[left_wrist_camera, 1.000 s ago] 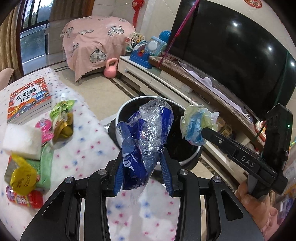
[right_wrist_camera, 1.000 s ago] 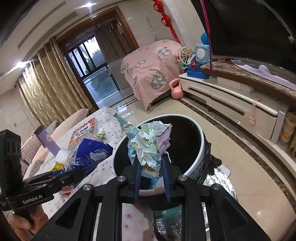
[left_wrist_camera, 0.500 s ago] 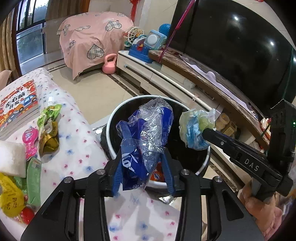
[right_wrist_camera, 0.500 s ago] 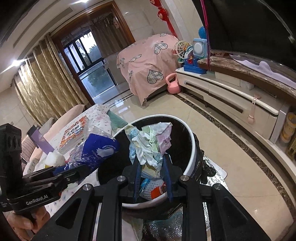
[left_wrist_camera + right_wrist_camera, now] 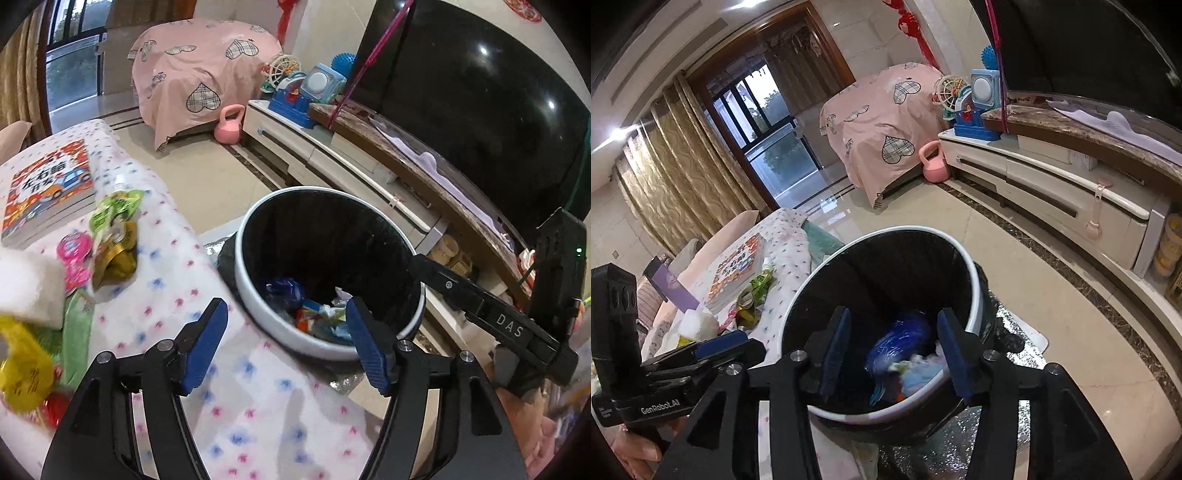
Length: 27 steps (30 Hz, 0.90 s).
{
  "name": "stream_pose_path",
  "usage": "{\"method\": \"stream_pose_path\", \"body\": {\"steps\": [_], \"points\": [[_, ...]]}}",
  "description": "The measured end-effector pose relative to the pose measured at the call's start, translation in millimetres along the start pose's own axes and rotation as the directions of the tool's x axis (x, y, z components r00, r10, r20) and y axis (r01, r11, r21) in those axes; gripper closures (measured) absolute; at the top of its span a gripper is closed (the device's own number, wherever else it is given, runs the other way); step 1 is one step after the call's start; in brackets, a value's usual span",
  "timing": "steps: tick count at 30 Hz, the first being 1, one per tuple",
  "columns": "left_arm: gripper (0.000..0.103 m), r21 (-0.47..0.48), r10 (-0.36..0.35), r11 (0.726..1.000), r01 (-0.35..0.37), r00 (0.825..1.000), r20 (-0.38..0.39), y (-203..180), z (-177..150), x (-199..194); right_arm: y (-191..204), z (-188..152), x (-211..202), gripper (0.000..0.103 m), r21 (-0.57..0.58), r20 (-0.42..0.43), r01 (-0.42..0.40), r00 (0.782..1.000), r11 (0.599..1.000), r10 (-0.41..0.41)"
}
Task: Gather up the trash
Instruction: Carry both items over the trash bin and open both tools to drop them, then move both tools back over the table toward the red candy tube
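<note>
A round bin with a white rim [image 5: 255, 325] and a black liner stands on the floor beside the table. Both grippers hang over it. My left gripper [image 5: 286, 314] is opening and nothing is between its blue pads. My right gripper [image 5: 892, 325] is also opening, with empty jaws. The blue plastic bag [image 5: 905, 341] and the crumpled pale paper wad [image 5: 925, 371] lie in the bottom of the bin among other wrappers [image 5: 314, 317]. On the table lie a green and gold pouch [image 5: 114, 236], a pink lid [image 5: 74, 254] and a yellow wrapper [image 5: 22, 362].
The table has a white cloth with small flowers [image 5: 258, 424]. A colourful book [image 5: 48, 192] and a white sponge block [image 5: 26, 280] lie on it. A low TV cabinet [image 5: 1052, 192] with toys and a big screen runs along the right. A pink kettlebell [image 5: 231, 123] sits on the floor.
Both grippers have opened. The blue bag has dropped from the left one and the paper wad from the right one into the bin.
</note>
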State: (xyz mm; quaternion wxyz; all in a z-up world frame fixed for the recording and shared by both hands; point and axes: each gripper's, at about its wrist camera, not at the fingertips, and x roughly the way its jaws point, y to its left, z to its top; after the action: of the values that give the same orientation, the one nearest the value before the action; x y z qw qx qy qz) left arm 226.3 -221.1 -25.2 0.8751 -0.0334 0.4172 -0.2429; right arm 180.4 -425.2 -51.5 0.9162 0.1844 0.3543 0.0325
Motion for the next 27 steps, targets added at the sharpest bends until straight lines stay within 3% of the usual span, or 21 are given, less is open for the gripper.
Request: {"method": "stream_pose_path", "body": {"steps": [7, 9, 18, 27], "points": [[0.034, -0.047, -0.010, 0.999, 0.010, 1.000, -0.002, 16.0, -29.2, -25.0, 16.5, -18.1, -11.0, 0.022, 0.022, 0.019, -0.037, 0.999, 0.999, 0.037], [0.034, -0.057, -0.007, 0.998, 0.007, 1.000, -0.003, 20.8, -38.3, -32.3, 21.9, -23.1, -13.3, 0.018, 0.030, 0.025, -0.048, 0.999, 0.998, 0.048], [0.034, -0.139, 0.027, 0.990, -0.027, 1.000, -0.004, 61.6, -80.9, -69.1, 57.1, -45.9, -16.9, 0.017, 0.002, 0.002, -0.095, 0.995, 0.995, 0.095], [0.034, -0.255, 0.086, 0.964, -0.080, 0.996, 0.012, 113.9, -108.9, -98.0, 95.6, -68.5, -7.6, 0.017, -0.037, -0.051, -0.142, 0.989, 0.989, 0.140]]}}
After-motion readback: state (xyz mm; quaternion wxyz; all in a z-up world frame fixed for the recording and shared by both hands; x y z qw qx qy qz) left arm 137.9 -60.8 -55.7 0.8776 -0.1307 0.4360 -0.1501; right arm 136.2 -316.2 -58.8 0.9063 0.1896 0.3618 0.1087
